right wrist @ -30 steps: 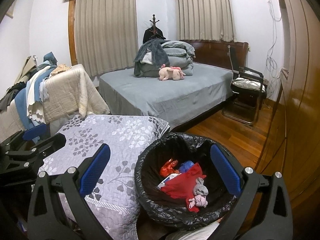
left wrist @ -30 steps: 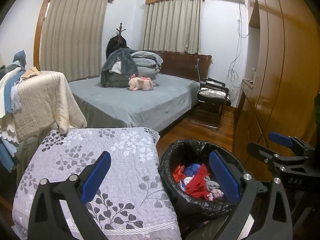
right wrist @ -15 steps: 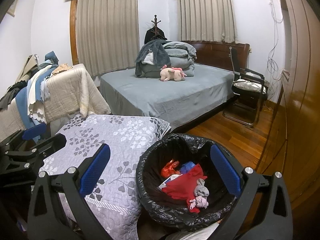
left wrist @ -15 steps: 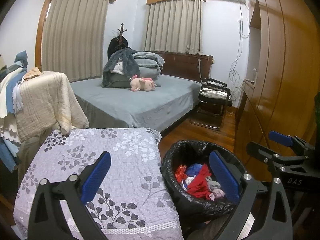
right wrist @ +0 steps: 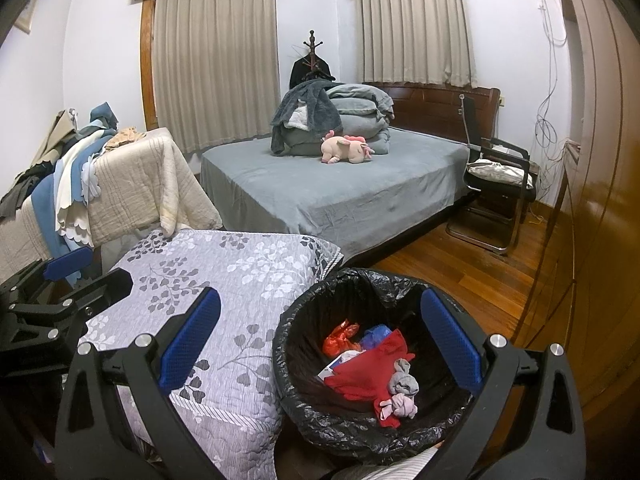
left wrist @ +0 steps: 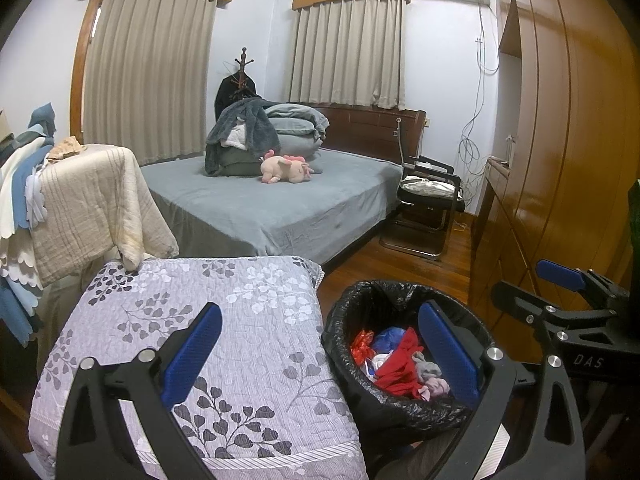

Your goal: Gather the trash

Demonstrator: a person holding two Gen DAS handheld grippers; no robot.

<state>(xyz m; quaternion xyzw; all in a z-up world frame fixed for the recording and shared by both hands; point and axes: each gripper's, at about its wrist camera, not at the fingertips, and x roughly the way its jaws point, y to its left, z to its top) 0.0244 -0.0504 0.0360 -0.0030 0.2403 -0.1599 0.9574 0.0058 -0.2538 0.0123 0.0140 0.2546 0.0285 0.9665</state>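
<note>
A bin lined with a black bag [left wrist: 384, 288] stands on the floor beside a quilt-covered surface [left wrist: 192, 304]. It holds trash: a red cloth [left wrist: 400, 372], shiny red wrap, something blue and small grey and pink rags. My left gripper [left wrist: 320, 332] hovers open and empty above the quilt's edge and the bin. In the right wrist view the same bin [right wrist: 360, 280] sits lower centre with the red cloth [right wrist: 360, 376] on top. My right gripper [right wrist: 320, 320] is also open and empty above it. Each gripper shows at the edge of the other's view.
A grey bed [left wrist: 272, 208] with folded bedding and a pink plush toy [left wrist: 286, 168] fills the middle of the room. A black chair [left wrist: 432, 200] stands by it, wooden wardrobes [left wrist: 560, 160] line the right, and draped blankets [left wrist: 88, 200] hang at the left.
Both views have drifted only slightly. Both grippers stay open and the bin's contents look the same.
</note>
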